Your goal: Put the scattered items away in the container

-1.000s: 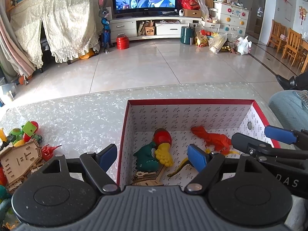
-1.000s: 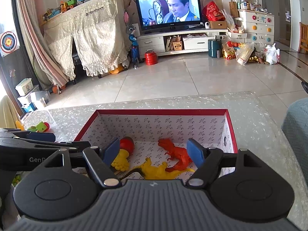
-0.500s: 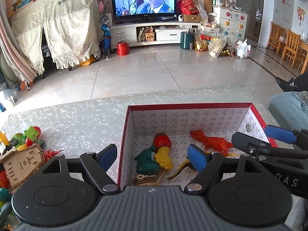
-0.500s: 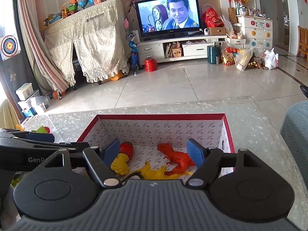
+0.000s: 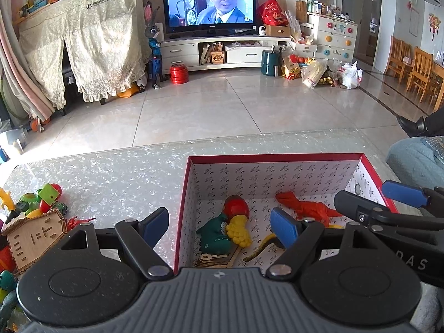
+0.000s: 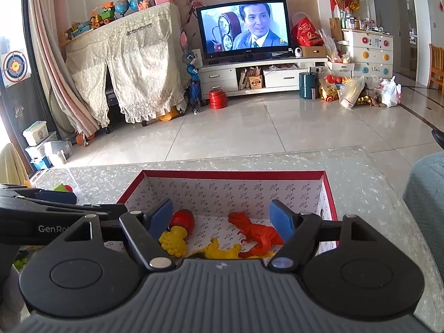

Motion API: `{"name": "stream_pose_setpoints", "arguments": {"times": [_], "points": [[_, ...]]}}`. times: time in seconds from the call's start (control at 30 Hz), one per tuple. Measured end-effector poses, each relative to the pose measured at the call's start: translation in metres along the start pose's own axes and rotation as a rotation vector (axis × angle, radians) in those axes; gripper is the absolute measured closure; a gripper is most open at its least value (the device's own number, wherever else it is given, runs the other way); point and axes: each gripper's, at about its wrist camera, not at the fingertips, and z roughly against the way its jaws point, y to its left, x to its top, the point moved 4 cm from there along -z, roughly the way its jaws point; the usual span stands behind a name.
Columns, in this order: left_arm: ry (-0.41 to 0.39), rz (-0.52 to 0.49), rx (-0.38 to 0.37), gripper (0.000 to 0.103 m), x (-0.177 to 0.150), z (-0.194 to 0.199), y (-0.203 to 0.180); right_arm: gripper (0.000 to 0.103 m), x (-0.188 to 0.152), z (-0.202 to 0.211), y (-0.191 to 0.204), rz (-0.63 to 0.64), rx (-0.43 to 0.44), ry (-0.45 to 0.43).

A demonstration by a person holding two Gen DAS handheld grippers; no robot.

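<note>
A red-rimmed box with patterned white inner walls stands on the glass table. Inside lie an orange dinosaur, a green dinosaur, a yellow bumpy toy, a red ball, a yellow dinosaur and a wooden piece. My left gripper is open and empty over the box's left wall. My right gripper is open and empty above the box's near side; it also shows in the left wrist view.
A heap of loose toys lies on the table at the left: a wooden house, a green and red toy, a small red figure. A blue-grey cushion sits to the right of the table.
Both grippers have risen and drawn back a little, so the box sits lower in both views. Both stay open and empty. The toys have not moved.
</note>
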Motion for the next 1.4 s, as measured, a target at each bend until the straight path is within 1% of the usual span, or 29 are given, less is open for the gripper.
{"name": "stream_pose_setpoints", "arguments": {"times": [0.57, 0.67, 0.73, 0.8, 0.83, 1.0, 1.07, 1.13, 1.23, 1.4], "points": [[0.014, 0.002, -0.005, 0.020, -0.005, -0.006, 0.003, 0.028, -0.005, -0.003, 0.001, 0.012, -0.007, 0.009], [0.004, 0.007, -0.011, 0.019, -0.007, -0.006, 0.004, 0.028, -0.005, -0.003, 0.003, 0.020, -0.013, 0.006], [-0.006, -0.001, 0.012, 0.018, -0.008, -0.006, 0.004, 0.028, -0.006, -0.003, 0.002, 0.020, -0.020, 0.002], [0.004, -0.013, 0.037, 0.014, -0.009, -0.008, 0.004, 0.028, -0.006, -0.002, 0.001, 0.018, -0.028, -0.002], [0.019, -0.021, 0.040, 0.013, -0.011, -0.011, 0.003, 0.028, -0.007, -0.002, 0.001, 0.018, -0.033, -0.003], [0.097, -0.040, 0.043, 0.013, -0.019, -0.026, 0.001, 0.028, -0.012, -0.009, -0.003, 0.014, -0.074, 0.024], [0.107, -0.032, 0.045, 0.013, -0.022, -0.029, 0.002, 0.027, -0.015, -0.012, -0.003, 0.030, -0.104, 0.038], [0.115, -0.021, 0.044, 0.013, -0.025, -0.032, 0.004, 0.018, -0.017, -0.014, -0.001, 0.058, -0.137, 0.039], [0.120, 0.002, 0.026, 0.013, -0.025, -0.033, 0.007, 0.018, -0.019, -0.016, 0.002, 0.099, -0.185, 0.040], [0.114, 0.011, 0.001, 0.013, -0.025, -0.031, 0.006, 0.018, -0.020, -0.017, 0.006, 0.135, -0.230, 0.037]]}}
